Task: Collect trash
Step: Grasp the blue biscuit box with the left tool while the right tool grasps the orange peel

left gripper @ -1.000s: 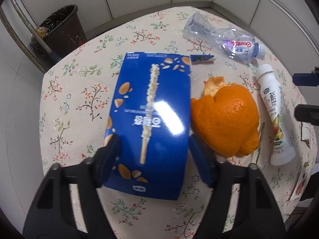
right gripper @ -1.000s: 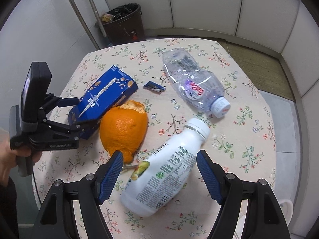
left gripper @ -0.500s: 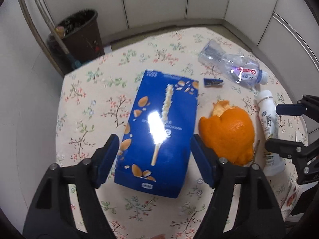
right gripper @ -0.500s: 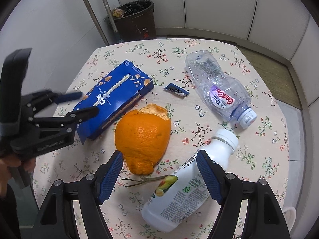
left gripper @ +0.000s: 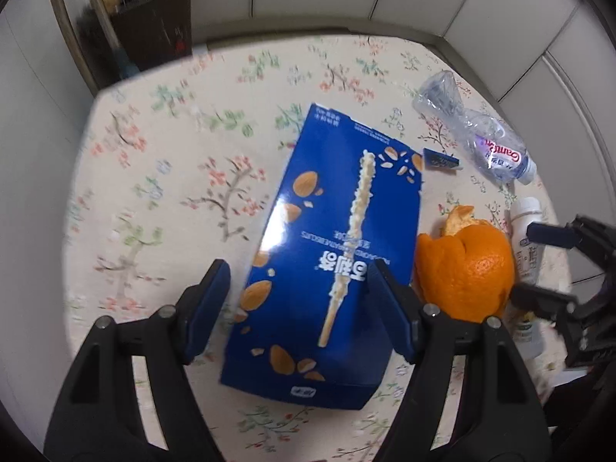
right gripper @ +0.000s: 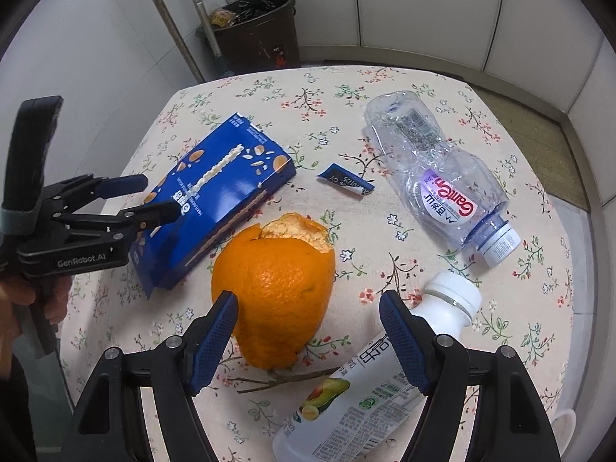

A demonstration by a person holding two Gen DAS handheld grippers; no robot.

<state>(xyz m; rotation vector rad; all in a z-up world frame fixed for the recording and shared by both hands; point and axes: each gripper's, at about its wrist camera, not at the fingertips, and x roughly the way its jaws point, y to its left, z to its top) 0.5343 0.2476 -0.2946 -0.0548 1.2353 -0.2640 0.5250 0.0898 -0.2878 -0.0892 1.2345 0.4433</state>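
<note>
Between the spread jaws of the left gripper [left gripper: 298, 306] lies the near half of a blue biscuit box [left gripper: 331, 258], flat on the table. Both blue pads stand clear of the cardboard sides, so nothing is clamped; the gripper is released, tipped steeply downward over it. A hand [right gripper: 36, 308] holds its black handle at the table's left side.

The right gripper [right gripper: 308, 337] also stands wide and empty. Under its gap sits a hollow orange peel [right gripper: 277, 292], dimpled and torn open at the far end; the left pad is just beside the rind, though I cannot tell if it touches. The right pad hangs over the shoulder of a white drink bottle [right gripper: 369, 385], smooth plastic with a screw cap, lying on its side. A thin twig [right gripper: 281, 377] lies near the peel's close edge.

Beyond the right gripper, a crushed clear water bottle [right gripper: 442, 184] lies crumpled with its cap toward the right edge, and a small torn blue wrapper scrap [right gripper: 344, 184] rests between it and the box. The floral tablecloth [right gripper: 385, 88] is bare past these, leaving room toward the far rim. Off the far left corner stands a dark trash bin [right gripper: 258, 30] with a black liner, beside a metal pole.
</note>
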